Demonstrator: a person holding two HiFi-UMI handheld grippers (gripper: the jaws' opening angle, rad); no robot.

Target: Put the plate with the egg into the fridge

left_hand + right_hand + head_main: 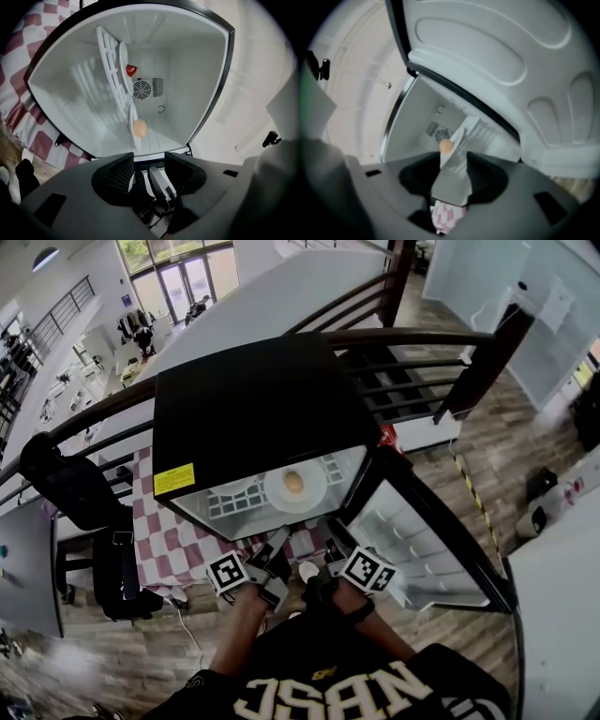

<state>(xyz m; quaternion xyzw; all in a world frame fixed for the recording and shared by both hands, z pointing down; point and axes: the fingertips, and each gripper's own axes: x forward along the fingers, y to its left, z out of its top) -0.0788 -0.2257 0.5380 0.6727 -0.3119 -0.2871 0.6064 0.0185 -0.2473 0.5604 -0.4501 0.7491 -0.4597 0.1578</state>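
Left gripper (149, 163) and right gripper (452, 176) gape empty — plate (315, 493) with egg (293, 482) on fridge (253, 399) rack (234, 508), door (403, 540) open.

**Glowing fridge, soft daylight, very bendy lens**

Daylight pours in from the tall windows (183, 277) at the far end, so the floor is evenly lit with only soft shadows. The fridge (253, 418) is the contrast monster. Its black top soaks up light while the white inside glows, nearly blown out, with the egg (293, 482) a warm spot in it. The head view bows the railing (412, 338) hard toward the edges. The left gripper view is fairly crisp, with black corners. The right gripper view is smeary and soft all over, with dark corners too.
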